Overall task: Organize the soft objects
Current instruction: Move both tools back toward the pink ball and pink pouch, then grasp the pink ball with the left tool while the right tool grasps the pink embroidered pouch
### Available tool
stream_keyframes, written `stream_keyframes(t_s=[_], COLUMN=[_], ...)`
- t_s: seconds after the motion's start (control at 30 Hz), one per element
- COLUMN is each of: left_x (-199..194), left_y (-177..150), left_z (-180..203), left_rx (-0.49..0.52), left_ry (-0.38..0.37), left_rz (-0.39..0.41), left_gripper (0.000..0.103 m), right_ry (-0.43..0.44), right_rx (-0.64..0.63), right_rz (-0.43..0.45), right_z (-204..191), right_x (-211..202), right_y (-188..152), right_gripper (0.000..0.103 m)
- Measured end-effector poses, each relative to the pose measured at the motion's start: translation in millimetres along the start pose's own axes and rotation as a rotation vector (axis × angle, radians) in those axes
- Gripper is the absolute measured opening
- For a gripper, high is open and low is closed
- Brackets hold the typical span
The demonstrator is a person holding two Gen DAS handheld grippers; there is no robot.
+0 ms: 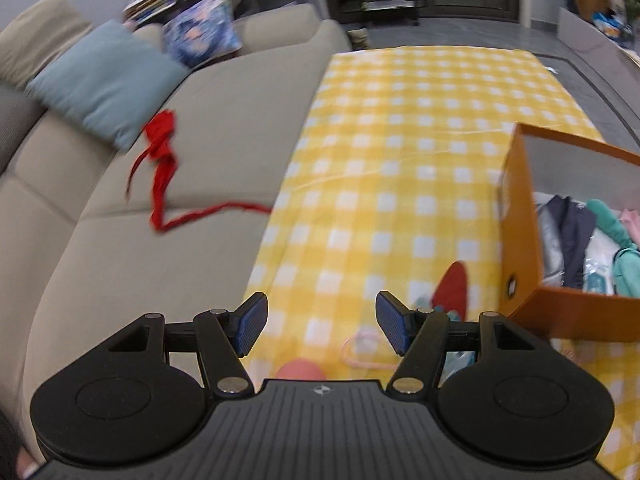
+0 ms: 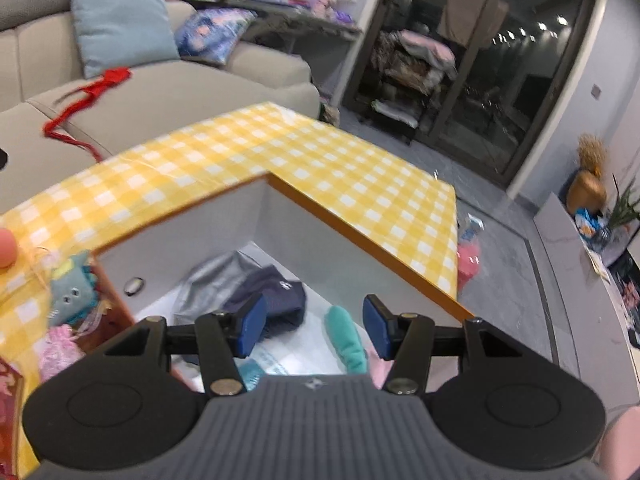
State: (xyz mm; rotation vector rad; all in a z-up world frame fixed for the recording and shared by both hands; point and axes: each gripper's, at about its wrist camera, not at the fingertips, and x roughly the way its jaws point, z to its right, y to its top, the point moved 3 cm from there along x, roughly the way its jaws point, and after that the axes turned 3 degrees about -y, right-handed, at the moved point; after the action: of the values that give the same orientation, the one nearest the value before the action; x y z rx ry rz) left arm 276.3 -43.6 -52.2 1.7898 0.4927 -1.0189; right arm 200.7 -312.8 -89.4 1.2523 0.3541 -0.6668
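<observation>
Partway through: several soft items already in the orange box [image 2: 372, 240], a teal plush [image 2: 74, 290], a pink ball [image 1: 300, 369] on the checked table [image 1: 400, 140], both grippers [image 1: 321, 322] [image 2: 313, 326] apart, empty

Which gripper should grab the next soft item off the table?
Left, probably. The left gripper is open over the tablecloth near the loose items, while the right gripper hangs open above the orange box.
</observation>
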Motion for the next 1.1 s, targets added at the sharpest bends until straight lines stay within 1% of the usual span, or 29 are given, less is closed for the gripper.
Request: stream_keyframes(t_s=[0.1,0.2,0.33,0.43,0.5,0.53,0.57,0.67,0.8,0.87,1.0,1.1], left_x=[-2,-4,2,10,13,15,16,24,43,51,61,71], left_y=[-20,-38,-61,-74,-81,-84,-88,-98,-115,-116,-112,-108], left_z=[-17,-28,-38,-49,-57,-61,-65,-74,-79,-80,-83,-81], left_rx=[-0.047,-0.071,-0.073,-0.102,-0.129,-0.141,-0.151,-0.182,-0.227,-0.238,-0.249,-0.231], left_ry=[0.004,-0.014,-0.025,-0.042,-0.057,-0.062,-0.064,-0.084,-0.125,-0.12,-0.104,-0.087], left_rz=[0.003,0.02,0.039,0.041,0.051,0.058,0.064,0.066,0.015,-0.025,-0.018,-0.019], left_gripper=[0.074,0.074,0.074,0.074,0.078,0.084,0.085,0.085,0.085,0.085,0.085,0.085], right_ry=[0.03,0.071,0.126,0.153,0.173,0.183,0.197,0.252,0.311,0.343,0.404,0.456], right_rx=[-0.026,-0.058,-0.051,-0.036,-0.012,-0.005,-0.004,-0.034,-0.046,-0.052,-0.079,-0.135], right_rz=[0.065,0.094,0.087,0.082,0.069,0.063,0.054,0.024,-0.011,-0.02,-0.05,-0.073], right_z=[-13,-29,-45,-53,-57,-59,-63,-76,-91,-100,-120,-138], right_x=[-19,-36,-49,-56,-57,-57,-56,-49,-35,-28,-12,-3], right_y=[-3,-9,-17,-23,-28,-31,-34,-40,-50,-52,-59,-69], right_gripper=[0.054,0.053,0.053,0.054,0.054,0.054,0.054,0.054,0.054,0.054,0.054,0.054])
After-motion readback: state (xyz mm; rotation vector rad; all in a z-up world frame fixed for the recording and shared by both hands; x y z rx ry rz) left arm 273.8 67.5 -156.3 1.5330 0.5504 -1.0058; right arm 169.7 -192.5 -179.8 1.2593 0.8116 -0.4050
